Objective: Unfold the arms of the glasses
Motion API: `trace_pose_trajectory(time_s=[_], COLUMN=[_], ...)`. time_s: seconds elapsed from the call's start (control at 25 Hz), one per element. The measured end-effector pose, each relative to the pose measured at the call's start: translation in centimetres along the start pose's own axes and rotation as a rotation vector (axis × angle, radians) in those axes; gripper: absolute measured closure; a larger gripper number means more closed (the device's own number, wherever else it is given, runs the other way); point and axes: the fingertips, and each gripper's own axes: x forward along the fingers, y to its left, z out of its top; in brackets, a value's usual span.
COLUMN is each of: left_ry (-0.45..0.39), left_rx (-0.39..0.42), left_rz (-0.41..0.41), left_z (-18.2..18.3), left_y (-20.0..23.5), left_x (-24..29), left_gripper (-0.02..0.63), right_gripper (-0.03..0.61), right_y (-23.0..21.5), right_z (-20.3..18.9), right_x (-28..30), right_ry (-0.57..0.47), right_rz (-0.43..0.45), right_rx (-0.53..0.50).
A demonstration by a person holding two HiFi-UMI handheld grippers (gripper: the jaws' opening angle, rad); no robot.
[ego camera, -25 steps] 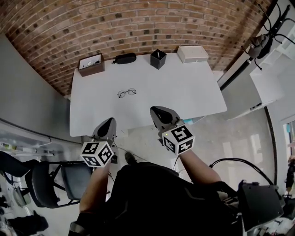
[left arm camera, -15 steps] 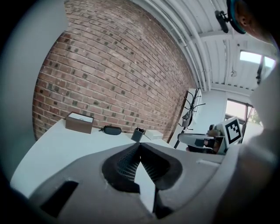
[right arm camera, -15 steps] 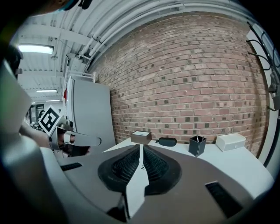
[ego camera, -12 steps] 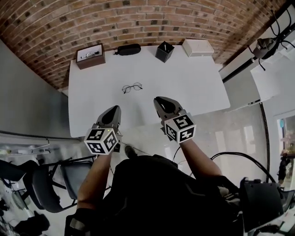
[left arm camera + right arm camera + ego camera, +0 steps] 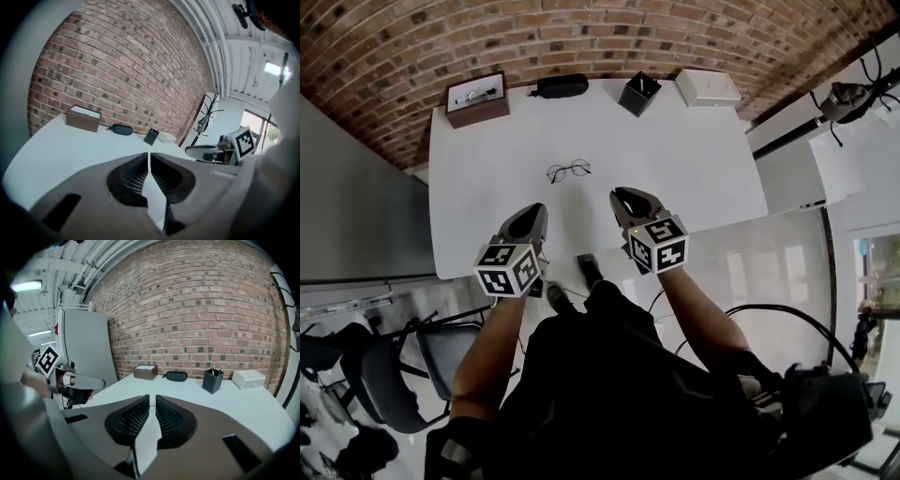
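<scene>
Thin wire-framed round glasses [image 5: 568, 171] lie on the white table [image 5: 694, 159], left of its middle, with both arms folded as far as I can tell. My left gripper [image 5: 538, 210] hovers over the table's near edge, below and left of the glasses, its jaws shut on nothing. My right gripper [image 5: 619, 194] is at about the same depth, below and right of the glasses, also shut and empty. Both are apart from the glasses. The left gripper view shows closed jaws [image 5: 149, 154] over bare table; the right gripper view shows the same [image 5: 152, 399].
Along the far edge by the brick wall stand a brown box [image 5: 475, 98], a black glasses case [image 5: 562, 86], a black pen holder [image 5: 639, 94] and a white box [image 5: 706, 86]. A black chair [image 5: 394, 375] stands on the floor at the lower left.
Both grippers have moved forward and down, from in front of the table to over its near edge, closer to the glasses. The jaws stayed shut. The glasses have not moved.
</scene>
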Motion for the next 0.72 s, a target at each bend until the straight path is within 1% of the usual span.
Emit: trace_pose_trajectory(time_s=[0.08, 0.24, 0.6, 0.72], left_ry=[0.015, 0.051, 0.168, 0.211], left_rx=[-0.018, -0.027, -0.048, -0.059], left_rz=[0.004, 0.050, 0.136, 0.148], left_z=[-0.2, -1.1, -3.5, -4.7], left_y=[0.7, 2.1, 5.7, 6.7], left_x=[1.1, 3.5, 8.6, 10.0], left_gripper=[0.606, 0.605, 0.602, 0.547], right_gripper=[0.568, 0.568, 0.568, 0.568], right_y=[-0.5, -1.9, -4.7, -5.3], right_z=[-0.5, -2.0, -4.7, -6.1], right_x=[1.3, 4.0, 10.1, 11.9], right_ry=[0.020, 0.065, 0.167, 0.205], right_rz=[0.017, 0.050, 0.115, 0.133], right_rx=[0.008, 0.010, -0.012, -0.015])
